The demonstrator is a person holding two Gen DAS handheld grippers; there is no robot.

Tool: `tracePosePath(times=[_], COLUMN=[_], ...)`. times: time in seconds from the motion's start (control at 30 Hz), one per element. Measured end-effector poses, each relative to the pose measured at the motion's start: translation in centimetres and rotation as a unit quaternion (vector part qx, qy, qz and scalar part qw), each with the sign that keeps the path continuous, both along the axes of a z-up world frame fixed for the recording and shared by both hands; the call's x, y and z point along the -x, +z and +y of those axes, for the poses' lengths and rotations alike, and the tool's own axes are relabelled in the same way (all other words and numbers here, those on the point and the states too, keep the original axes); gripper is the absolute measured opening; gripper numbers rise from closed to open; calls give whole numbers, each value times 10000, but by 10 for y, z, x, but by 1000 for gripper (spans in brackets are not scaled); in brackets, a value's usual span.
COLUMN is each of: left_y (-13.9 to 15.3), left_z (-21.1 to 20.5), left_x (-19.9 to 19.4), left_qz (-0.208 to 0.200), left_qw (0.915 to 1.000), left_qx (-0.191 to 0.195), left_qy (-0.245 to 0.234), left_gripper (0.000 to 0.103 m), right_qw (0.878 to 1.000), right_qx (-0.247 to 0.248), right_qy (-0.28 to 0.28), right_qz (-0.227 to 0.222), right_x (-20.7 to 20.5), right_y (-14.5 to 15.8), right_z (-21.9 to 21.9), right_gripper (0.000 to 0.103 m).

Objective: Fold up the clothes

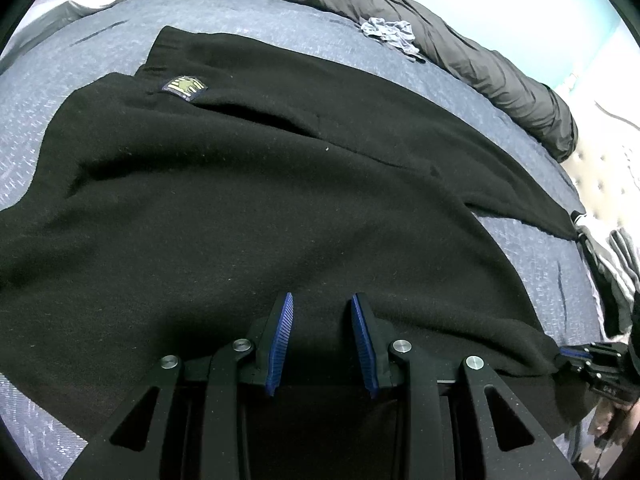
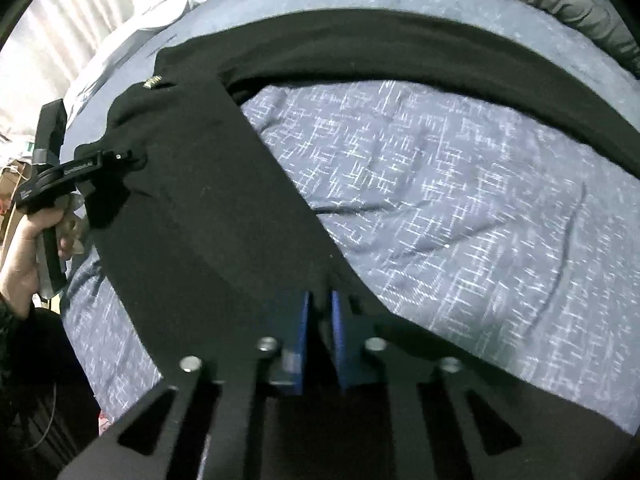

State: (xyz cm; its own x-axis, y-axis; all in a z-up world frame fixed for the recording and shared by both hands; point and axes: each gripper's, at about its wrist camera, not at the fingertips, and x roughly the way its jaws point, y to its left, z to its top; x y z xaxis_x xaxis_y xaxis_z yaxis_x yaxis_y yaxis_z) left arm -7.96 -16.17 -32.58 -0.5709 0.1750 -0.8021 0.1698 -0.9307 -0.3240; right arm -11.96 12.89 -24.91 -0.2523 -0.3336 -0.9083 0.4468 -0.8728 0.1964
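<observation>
Black trousers (image 1: 248,200) with a small woven label (image 1: 184,87) lie spread on a blue patterned bedcover (image 1: 92,56). My left gripper (image 1: 322,304) hovers at the near edge of the fabric. Its blue pads (image 1: 282,340) stand apart, with black cloth lying between and under them. In the right wrist view the right gripper (image 2: 320,304) is shut on the end of one trouser leg (image 2: 208,208), with fabric pinched between its pads. The other leg (image 2: 400,44) arcs across the far side. A hand holds the left gripper (image 2: 120,158) at the garment's left edge. The right gripper (image 1: 576,354) also shows at the far right of the left wrist view.
A dark grey duvet (image 1: 400,12) is bunched along the far side of the bed, with a small crumpled blue-grey cloth (image 1: 390,32) beside it. A pale tufted headboard (image 1: 604,168) and a pile of grey and black clothes (image 1: 618,264) are at the right. Light curtains (image 2: 72,32) hang at the left.
</observation>
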Motion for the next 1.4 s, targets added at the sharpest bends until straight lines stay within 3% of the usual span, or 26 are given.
tracePosePath(times=[0.17, 0.5, 0.67, 0.8, 1.0, 1.17, 1.27, 1.33, 1.4], left_y=[2, 4, 3, 3, 3, 3, 3, 3, 2], left_z=[-5, -5, -7, -6, -5, -5, -4, -4, -4], left_x=[-5, -6, -3, 2, 8, 12, 12, 13, 13], left_qz=[40, 65, 65, 59, 43, 41, 45, 50, 52], left_qw=[10000, 10000, 9999, 9999, 10000, 10000, 10000, 10000, 10000], left_qx=[-23, -35, -46, -33, -28, 7, 41, 45, 47], left_qy=[64, 63, 79, 76, 65, 57, 42, 49, 63], left_gripper=[33, 37, 38, 38, 39, 46, 52, 52, 52], right_qw=[9997, 9992, 9990, 9981, 9951, 9983, 9985, 9990, 9994], right_qx=[-37, 80, 281, 419, 625, 213, 201, 153, 151], right_qy=[236, 238, -52, -304, -683, -174, -103, -17, 3], right_qz=[105, -306, -330, -340, -355, -508, -501, -413, -311], right_x=[-21, -49, -27, -6, 26, 29, 31, 31, 32], right_y=[4, -6, -3, -2, 0, -21, -27, -27, -25], right_z=[-7, -9, 1, 9, 20, -6, -9, -10, -9], right_gripper=[3, 3, 11, 33, 34, 36, 33, 8, 5])
